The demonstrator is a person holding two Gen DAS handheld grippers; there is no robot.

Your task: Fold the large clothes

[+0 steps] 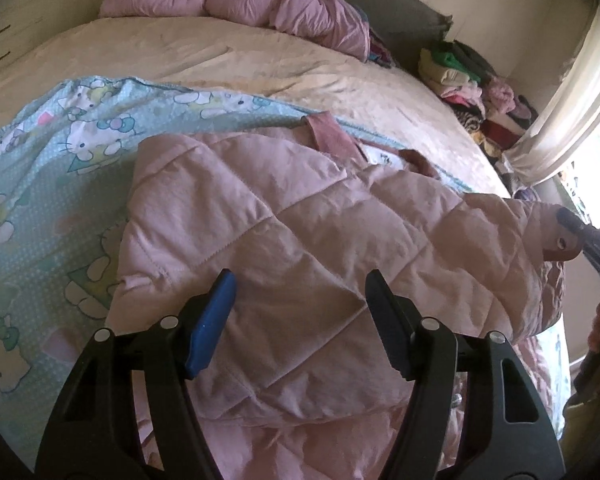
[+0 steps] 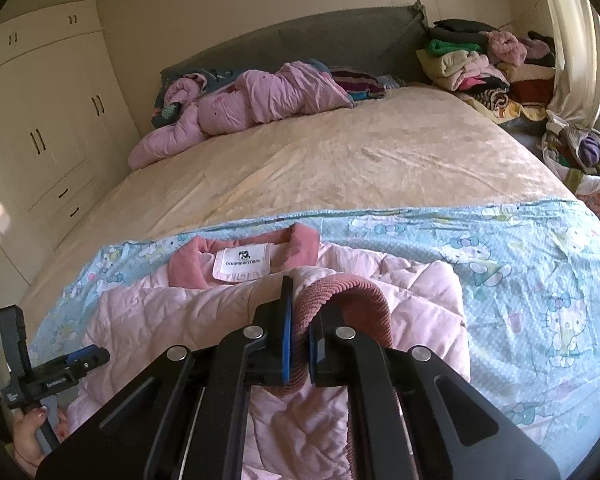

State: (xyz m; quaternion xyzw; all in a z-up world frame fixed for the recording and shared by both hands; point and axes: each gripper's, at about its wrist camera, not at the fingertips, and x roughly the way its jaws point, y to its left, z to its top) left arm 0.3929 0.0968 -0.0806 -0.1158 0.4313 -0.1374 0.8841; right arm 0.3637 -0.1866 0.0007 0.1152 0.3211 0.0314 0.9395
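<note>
On the bed, over a cartoon-print sheet, lies the pink quilted jacket. Right gripper jaws pinch its ribbed cuff, likely to fold the sleeve across. Left gripper jaws stand half-wide, empty, above the quilting.

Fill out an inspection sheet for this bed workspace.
Surface: bed, cartoon sheet across its near end.
Job's things: pink quilted jacket on the sheet, label up at the collar.
Clutter: crumpled pink garment by the headboard; clothes pile beside the bed.
Grippers: left gripper open above the jacket; right gripper shut on the ribbed cuff.
Cables: nothing seen.
Surroundings: wardrobe, curtain.
</note>
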